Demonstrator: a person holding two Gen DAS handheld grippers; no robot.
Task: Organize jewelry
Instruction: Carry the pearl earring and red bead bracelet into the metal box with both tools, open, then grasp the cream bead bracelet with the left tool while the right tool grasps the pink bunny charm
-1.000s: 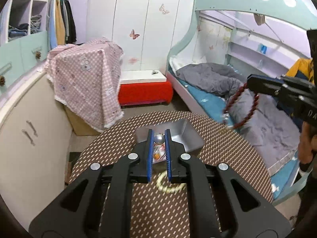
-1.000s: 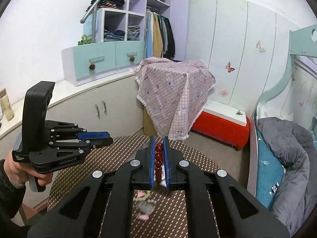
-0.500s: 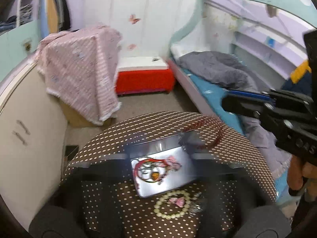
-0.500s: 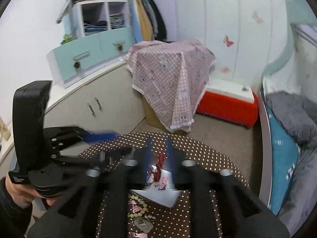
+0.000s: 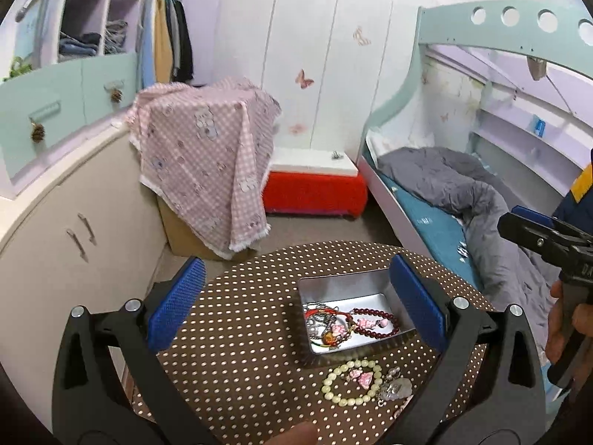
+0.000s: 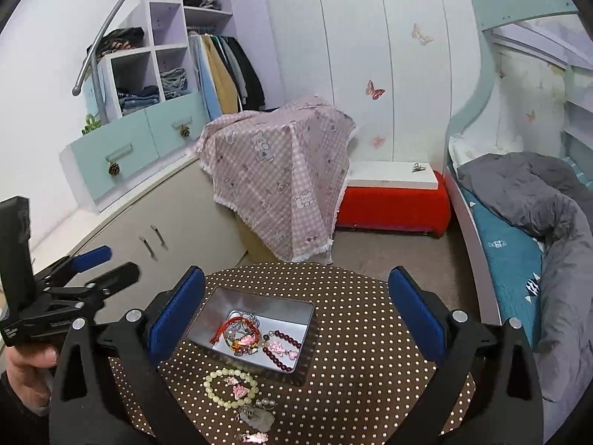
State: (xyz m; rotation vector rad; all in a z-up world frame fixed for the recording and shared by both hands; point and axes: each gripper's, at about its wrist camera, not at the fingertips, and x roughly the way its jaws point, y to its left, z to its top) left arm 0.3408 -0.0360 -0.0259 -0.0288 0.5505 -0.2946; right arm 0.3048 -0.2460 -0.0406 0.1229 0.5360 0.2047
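A silver tin (image 5: 341, 285) (image 6: 237, 296) stands on the round brown dotted table (image 5: 241, 333). In it lie a dark red bead bracelet (image 5: 393, 320) (image 6: 274, 359) and a tangle of red cord and chains (image 5: 326, 313) (image 6: 229, 324). A pale bead bracelet (image 5: 333, 389) (image 6: 211, 389) and a clear pendant (image 5: 396, 389) (image 6: 259, 417) lie on the table in front of the tin. My left gripper (image 5: 296, 261) hovers above the tin, jaws opening, nothing between them. My right gripper (image 6: 296, 270) does the same, its jaws opening wide and bare.
A pink checked cloth (image 5: 207, 155) drapes a box beyond the table. A red bench (image 5: 315, 193) sits behind it, a bed with a grey duvet (image 5: 444, 181) to the right, a beige cabinet (image 5: 74, 230) to the left. A hand (image 6: 26, 367) holds the left gripper.
Both grippers were shut, the left on a silver bead piece, the right on the dark red bracelet. Both have let go and opened wide; the pieces now lie in the tin.
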